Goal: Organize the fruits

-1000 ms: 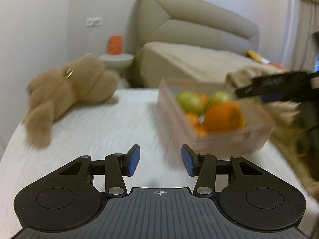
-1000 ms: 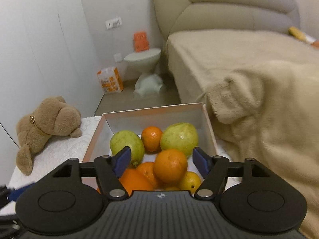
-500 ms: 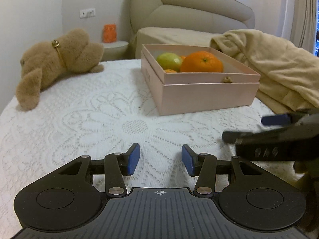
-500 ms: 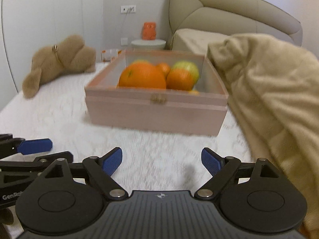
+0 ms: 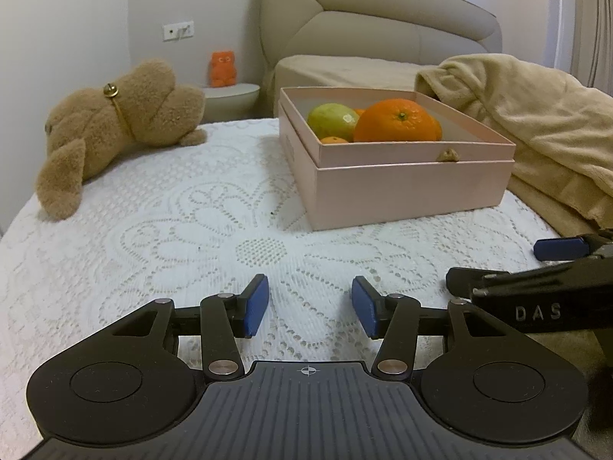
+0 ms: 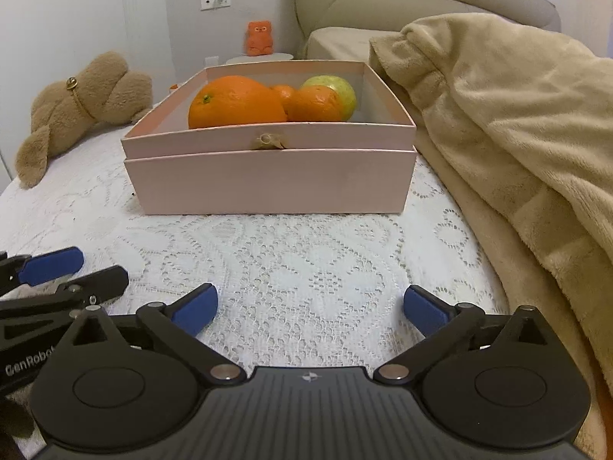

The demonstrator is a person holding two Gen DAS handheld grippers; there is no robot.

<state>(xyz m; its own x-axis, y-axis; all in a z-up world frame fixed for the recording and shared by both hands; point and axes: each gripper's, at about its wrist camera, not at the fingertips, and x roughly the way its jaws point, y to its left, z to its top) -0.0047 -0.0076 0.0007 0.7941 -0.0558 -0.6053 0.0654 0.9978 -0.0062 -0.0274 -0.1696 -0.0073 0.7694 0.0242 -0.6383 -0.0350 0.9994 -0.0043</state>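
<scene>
A pink box (image 5: 406, 188) (image 6: 268, 180) sits on the white lace cloth (image 5: 172, 237) and holds a big orange (image 5: 398, 120) (image 6: 235, 103), a green fruit (image 5: 331, 120) (image 6: 337, 88) and smaller oranges (image 6: 314, 103). My left gripper (image 5: 310, 306) hovers low over the cloth in front of the box, its jaws opening with nothing between them. My right gripper (image 6: 310, 308) is also low before the box, its jaws opening wide and empty. Each gripper shows at the edge of the other's view.
A brown plush bear (image 5: 111, 122) (image 6: 76, 107) lies at the left of the cloth. A beige blanket (image 5: 536, 122) (image 6: 517, 134) is heaped right of the box. Behind are a padded headboard (image 5: 364, 27), a round side table with an orange figurine (image 5: 222, 69) (image 6: 260, 38).
Both grippers came down from above the box to low over the cloth in front of it. The right jaws spread much wider; the left jaws widened slightly.
</scene>
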